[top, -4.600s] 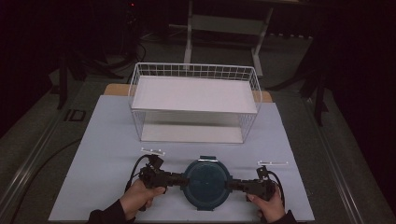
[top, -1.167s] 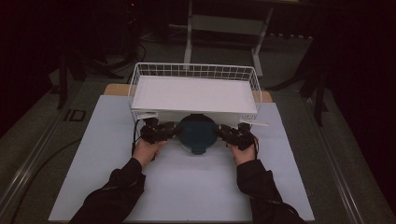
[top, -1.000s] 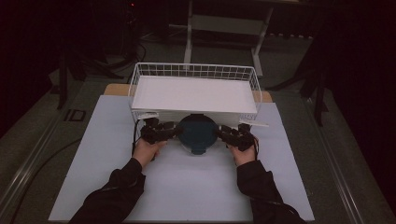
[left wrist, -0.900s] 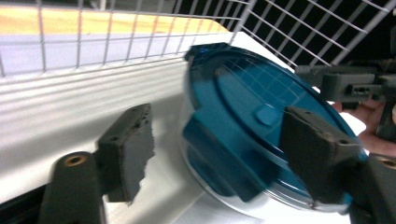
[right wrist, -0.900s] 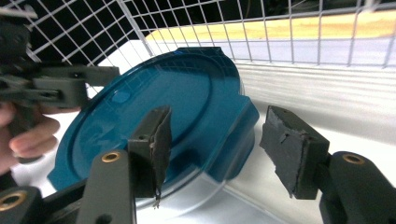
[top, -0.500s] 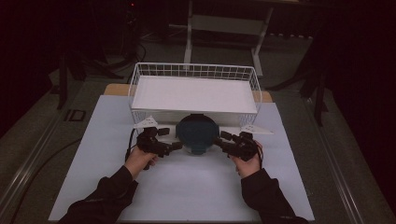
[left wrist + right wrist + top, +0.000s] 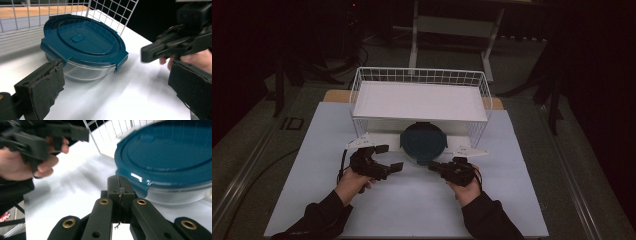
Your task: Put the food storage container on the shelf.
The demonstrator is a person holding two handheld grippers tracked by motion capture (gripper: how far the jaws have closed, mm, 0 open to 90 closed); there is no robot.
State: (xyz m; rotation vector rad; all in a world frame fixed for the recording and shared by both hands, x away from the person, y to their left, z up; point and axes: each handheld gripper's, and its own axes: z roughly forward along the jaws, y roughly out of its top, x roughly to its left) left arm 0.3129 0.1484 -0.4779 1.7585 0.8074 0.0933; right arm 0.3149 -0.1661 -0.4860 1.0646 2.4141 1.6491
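A round glass container with a dark teal lid (image 7: 423,142) rests on the white table, its far side tucked under the front edge of a white wire basket (image 7: 419,76). My left gripper (image 7: 390,157) sits just left of the container, open and holding nothing. In the left gripper view the container (image 7: 82,47) lies ahead between my wide-spread pads (image 7: 42,87). My right gripper (image 7: 432,166) is near the container's front right, shut on nothing. Its closed tips (image 7: 120,187) sit close to the lid's rim (image 7: 170,155), and I cannot tell if they touch.
The wire basket holds a flat white panel (image 7: 419,100) and takes up the far middle of the table (image 7: 312,200). The other hand and its gripper (image 7: 175,45) appear to the right in the left gripper view. Dark floor and stands surround the table.
Both grippers carried the container from the near edge to the basket's front, let go of it and drew back toward the person. The right gripper's jaws have closed.
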